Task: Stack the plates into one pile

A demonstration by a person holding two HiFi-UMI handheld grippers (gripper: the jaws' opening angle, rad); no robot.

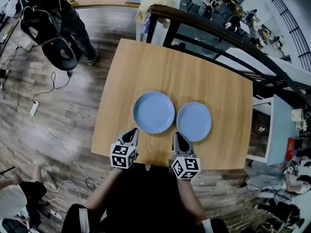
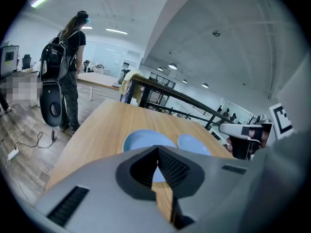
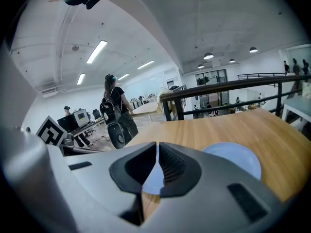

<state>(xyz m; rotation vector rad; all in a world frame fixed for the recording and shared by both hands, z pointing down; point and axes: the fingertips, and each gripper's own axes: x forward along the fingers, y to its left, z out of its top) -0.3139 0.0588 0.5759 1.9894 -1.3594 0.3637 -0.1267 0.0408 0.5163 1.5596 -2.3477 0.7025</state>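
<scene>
Two light blue plates lie side by side on the wooden table [image 1: 146, 62]: a larger plate [image 1: 153, 112] on the left and a smaller plate [image 1: 194, 121] on the right, apart from each other. My left gripper [image 1: 131, 136] hovers at the near edge of the larger plate [image 2: 141, 140], shut and empty. My right gripper [image 1: 178, 139] is shut with nothing in it, just before the smaller plate [image 3: 233, 159]. In the left gripper view the smaller plate [image 2: 194, 143] lies right of the left gripper [image 2: 158, 148]. The larger plate [image 3: 148, 181] shows behind the right gripper [image 3: 158, 144].
A dark railing [image 1: 218, 30] runs along the table's far right side. A person with a backpack [image 1: 53, 13] stands on the wood floor at the far left, with cables [image 1: 53, 89] nearby. A white shelf [image 1: 279, 130] stands to the table's right.
</scene>
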